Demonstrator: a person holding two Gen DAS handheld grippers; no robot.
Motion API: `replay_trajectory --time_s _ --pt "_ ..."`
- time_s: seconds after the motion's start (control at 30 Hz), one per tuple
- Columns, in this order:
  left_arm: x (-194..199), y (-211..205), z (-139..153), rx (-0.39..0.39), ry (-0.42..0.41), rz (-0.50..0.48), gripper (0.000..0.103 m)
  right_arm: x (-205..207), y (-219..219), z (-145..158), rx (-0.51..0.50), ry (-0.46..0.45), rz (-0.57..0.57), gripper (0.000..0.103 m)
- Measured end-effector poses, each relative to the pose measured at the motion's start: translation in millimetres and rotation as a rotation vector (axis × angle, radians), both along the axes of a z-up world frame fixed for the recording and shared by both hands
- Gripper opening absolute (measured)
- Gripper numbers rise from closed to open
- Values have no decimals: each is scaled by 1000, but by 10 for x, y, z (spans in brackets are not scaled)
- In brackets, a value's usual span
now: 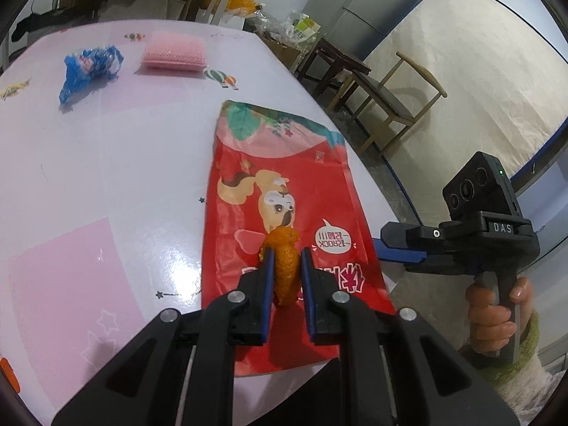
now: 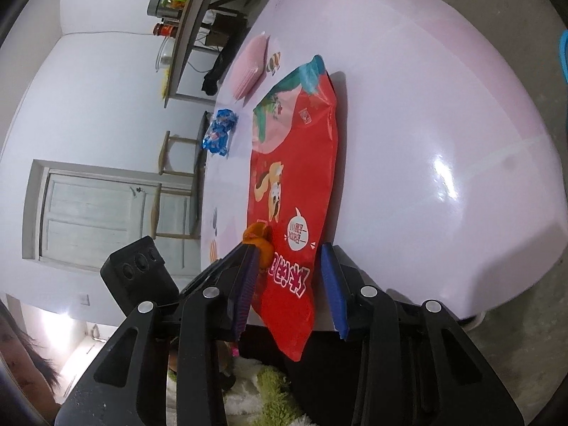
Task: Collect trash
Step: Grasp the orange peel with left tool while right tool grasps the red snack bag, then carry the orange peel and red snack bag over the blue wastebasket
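Observation:
A red snack bag (image 1: 284, 177) lies flat on the pink and white table (image 1: 106, 163), its near end reaching past the table edge. My left gripper (image 1: 287, 259) hovers over the bag's near half, shut on an orange scrap of peel (image 1: 284, 269) that stands up between the blue pads. In the right wrist view the same scrap (image 2: 257, 239) shows beside the bag (image 2: 294, 163). My right gripper (image 2: 289, 250) is rolled on its side at the table edge. The bag's overhanging end sits between its fingers, with a gap at each pad. It also shows at the table edge, right gripper (image 1: 383, 241).
A crumpled blue wrapper (image 1: 90, 67) and a pink sponge pack (image 1: 174, 55) lie at the far side of the table; a yellow wrapper (image 1: 14, 88) lies at the left edge. Wooden chairs (image 1: 387, 103) stand to the right. A person's hand (image 1: 493, 312) grips the right gripper's handle.

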State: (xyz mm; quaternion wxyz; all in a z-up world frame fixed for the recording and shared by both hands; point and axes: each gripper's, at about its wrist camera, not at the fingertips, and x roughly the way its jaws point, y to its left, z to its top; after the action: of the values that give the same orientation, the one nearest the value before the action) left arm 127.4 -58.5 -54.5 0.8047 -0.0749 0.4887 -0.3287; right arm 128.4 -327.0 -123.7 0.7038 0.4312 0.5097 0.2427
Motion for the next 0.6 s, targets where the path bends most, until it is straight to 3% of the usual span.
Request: replay_trajectory --time_s 0.23,0.47,0.6 --pt "-2 -2 -21 9 -8 5 14 68 78 30 -49 -16 -11 31" --pt "-2 24 -29 3 -7 13 14 3 1 -82 -58 5 -55 4" --pt "-11 28 -1 -8 -13 15 14 -51 -12 -56 -74 -15 -65 0"
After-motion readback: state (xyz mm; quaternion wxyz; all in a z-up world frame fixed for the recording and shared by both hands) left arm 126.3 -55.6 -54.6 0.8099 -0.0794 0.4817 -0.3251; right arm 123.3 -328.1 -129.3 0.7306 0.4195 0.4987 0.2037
